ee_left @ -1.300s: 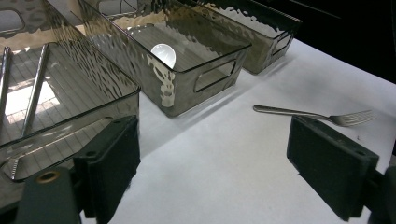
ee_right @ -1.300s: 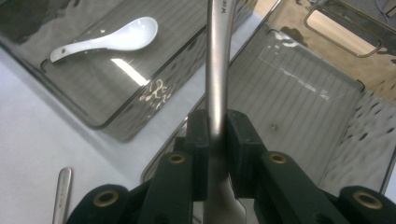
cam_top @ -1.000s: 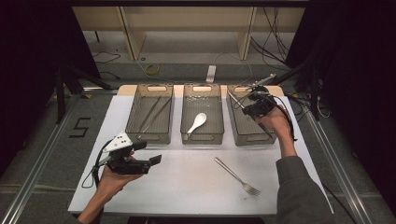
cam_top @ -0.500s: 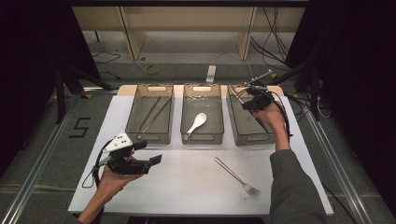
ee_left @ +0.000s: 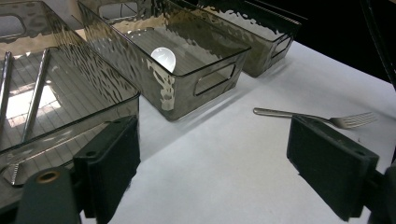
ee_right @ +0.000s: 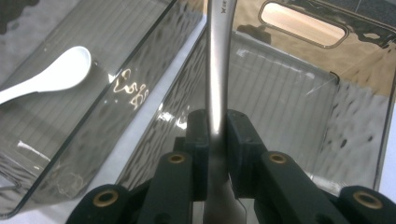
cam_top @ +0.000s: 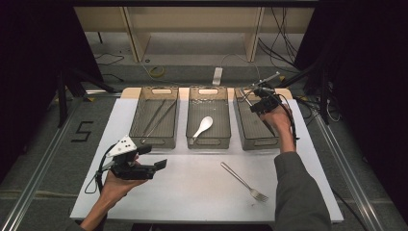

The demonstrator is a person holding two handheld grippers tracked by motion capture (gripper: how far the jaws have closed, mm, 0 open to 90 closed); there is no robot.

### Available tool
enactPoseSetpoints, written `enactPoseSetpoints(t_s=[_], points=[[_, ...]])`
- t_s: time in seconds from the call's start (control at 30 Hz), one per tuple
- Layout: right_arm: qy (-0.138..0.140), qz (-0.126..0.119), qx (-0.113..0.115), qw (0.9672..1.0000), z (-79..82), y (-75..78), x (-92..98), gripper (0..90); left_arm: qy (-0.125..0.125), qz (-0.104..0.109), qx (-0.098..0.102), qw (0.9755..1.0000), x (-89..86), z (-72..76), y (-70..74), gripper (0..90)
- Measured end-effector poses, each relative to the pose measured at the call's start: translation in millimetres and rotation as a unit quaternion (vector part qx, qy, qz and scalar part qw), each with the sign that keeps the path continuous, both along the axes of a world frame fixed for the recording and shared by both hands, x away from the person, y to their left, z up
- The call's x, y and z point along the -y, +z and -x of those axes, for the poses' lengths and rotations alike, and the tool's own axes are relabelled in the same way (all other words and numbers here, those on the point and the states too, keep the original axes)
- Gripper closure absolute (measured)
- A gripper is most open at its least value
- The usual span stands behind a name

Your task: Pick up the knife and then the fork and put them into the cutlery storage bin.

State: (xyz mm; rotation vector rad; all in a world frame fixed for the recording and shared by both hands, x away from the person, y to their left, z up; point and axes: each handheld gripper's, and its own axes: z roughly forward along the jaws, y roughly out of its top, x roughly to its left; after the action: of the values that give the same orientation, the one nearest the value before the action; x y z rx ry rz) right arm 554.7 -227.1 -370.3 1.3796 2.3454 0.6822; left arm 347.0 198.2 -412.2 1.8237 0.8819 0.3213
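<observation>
I hold the right gripper (cam_top: 260, 98) above the right bin (cam_top: 257, 130), near its far end, and its jaws are closed tight on a metal utensil (ee_right: 217, 70). In the right gripper view the two black pads (ee_right: 240, 140) press on both sides of the flat steel handle, which rises straight up between them to the top edge of that view; I cannot tell from this which kind of utensil it is. In the high view its thin metal end sticks out past the gripper toward the far right, over the rim of the bin. Under it the ribbed floor of the right bin is visible. The middle bin (cam_top: 208, 139) holds a white spoon (cam_top: 202, 127), lying slanted with its bowl toward the far side. The left bin (cam_top: 155, 139) holds long metal pieces that look like tongs (cam_top: 156, 118), but I am not sure. My left gripper (cam_top: 154, 166) rests low over the white table (cam_top: 192, 192), near the front corner of the left bin, and its jaws stand wide apart with nothing between them. A fork (cam_top: 244, 181) lies on the table in front of the bins, between my two hands, its tines pointing to the near right.
</observation>
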Motion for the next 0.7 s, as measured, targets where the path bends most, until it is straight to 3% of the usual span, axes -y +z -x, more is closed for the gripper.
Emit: enactPoseSetpoints(t_s=[0.33,0.7], points=[[-0.015,-0.006,0.007,0.9999,-4.3,-4.2,-3.9,80.7,-0.001,0.000,0.001,1.0000,0.8,0.2,-0.1,16.8],[-0.029,-0.008,-0.001,0.9995,-9.4,-10.6,-5.6,80.6,-0.002,0.002,0.000,1.0000,1.1,0.0,0.1,16.8]])
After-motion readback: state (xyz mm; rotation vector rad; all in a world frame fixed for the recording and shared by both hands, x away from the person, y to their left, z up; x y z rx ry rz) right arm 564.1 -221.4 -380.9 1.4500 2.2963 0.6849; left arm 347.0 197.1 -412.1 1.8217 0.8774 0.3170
